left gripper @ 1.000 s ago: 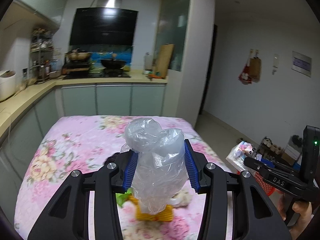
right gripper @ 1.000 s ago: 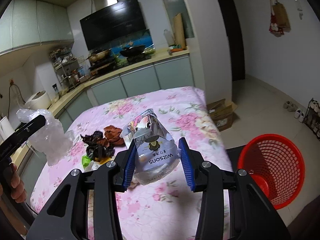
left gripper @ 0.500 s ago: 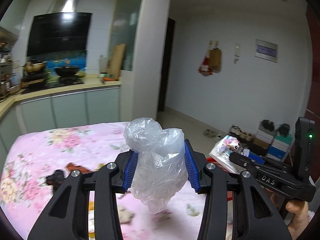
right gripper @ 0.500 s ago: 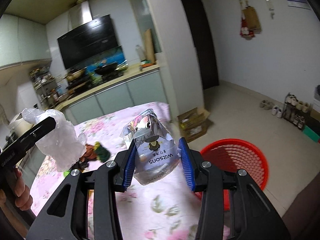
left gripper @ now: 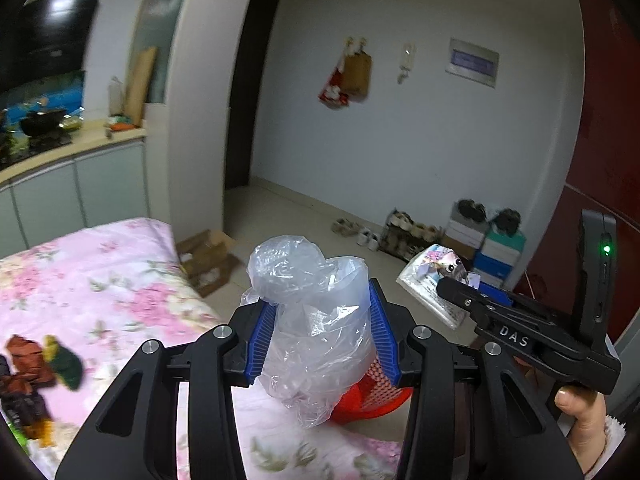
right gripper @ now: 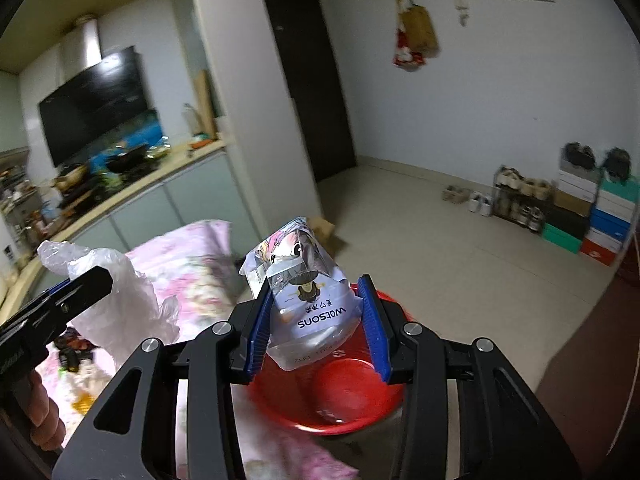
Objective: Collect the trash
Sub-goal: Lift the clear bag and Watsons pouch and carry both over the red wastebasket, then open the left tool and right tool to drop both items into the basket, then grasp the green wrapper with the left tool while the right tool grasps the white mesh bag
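Our left gripper [left gripper: 320, 336] is clamped on a crumpled clear plastic bag [left gripper: 316, 324], blue pads pressing both its sides, and the bag's tail hangs below the jaws. Our right gripper [right gripper: 316, 324] is closed on a Watsons wipes packet [right gripper: 304, 296], printed with a cartoon figure and squeezed between its pads. In the right wrist view that packet sits above the red mesh basket [right gripper: 344, 404], which stands on the floor just off the edge of the floral tablecloth [right gripper: 192, 264]. In the left wrist view the basket [left gripper: 376, 392] shows only partly, behind the bag. More scraps [left gripper: 36, 364], brown, dark and green, lie near the left edge of the tablecloth [left gripper: 100, 280]. A flattened cardboard box [left gripper: 208, 260] lies on the floor beyond the table's far corner, and shoeboxes [right gripper: 592, 220] are stacked against the far wall.
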A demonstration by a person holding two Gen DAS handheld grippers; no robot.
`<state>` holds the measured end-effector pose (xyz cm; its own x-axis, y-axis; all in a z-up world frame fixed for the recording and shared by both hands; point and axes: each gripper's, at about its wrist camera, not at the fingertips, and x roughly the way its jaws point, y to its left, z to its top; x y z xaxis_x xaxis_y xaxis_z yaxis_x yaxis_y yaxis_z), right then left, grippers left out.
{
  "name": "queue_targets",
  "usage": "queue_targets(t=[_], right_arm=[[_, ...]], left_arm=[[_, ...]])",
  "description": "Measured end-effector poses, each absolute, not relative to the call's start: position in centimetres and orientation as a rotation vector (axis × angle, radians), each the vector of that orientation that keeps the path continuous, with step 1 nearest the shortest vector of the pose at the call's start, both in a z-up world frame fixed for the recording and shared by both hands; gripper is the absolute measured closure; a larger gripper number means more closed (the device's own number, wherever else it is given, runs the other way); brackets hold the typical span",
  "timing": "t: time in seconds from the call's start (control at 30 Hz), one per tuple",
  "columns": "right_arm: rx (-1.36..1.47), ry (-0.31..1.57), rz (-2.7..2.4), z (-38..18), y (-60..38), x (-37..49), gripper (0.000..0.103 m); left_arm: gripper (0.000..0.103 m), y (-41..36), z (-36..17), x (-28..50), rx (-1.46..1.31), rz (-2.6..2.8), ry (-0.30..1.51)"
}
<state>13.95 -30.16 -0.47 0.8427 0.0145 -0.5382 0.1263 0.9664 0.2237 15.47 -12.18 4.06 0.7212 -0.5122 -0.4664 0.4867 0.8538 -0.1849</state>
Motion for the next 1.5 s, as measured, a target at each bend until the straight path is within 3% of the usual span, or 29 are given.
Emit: queue_targets(t=[0.43,0.63,0.7,1.0,1.13,1.5], right_arm=[[0.276,0.791,-0.135,-8.8,-32.4,18.2,0.062],[0.288,0.827,-0.137,-10.5,-32.9,18.5,0.053],[0.296,0.827,-0.139,-10.7,-33.2,18.3,0.052],[0.303,0.788,-0.131,-9.7,-33.0,17.0,0.05],[0.273,0.732,-0.122,-8.1,-31.7,16.0,0.041],[0.202,0.604,-0.075,-3.8,-28.5,13.6,0.029]], left_arm=[[0.059,-18.5,-4.0,21.9,-0.049,-0.634,0.773],[0.046,-19.1,-5.8,22.4,-0.033,-0.644,0.813],[0.038,-18.9,-5.8,22.3,-0.038,-0.64,0.805],[0.025,-16.6,-4.1,21.4,-0.041,-0.567,0.748],[0.022,-14.9,-2.7,20.2,-0.037,-0.508,0.696],[0.019,-10.7,0.3,16.5,-0.039,-0.386,0.596]])
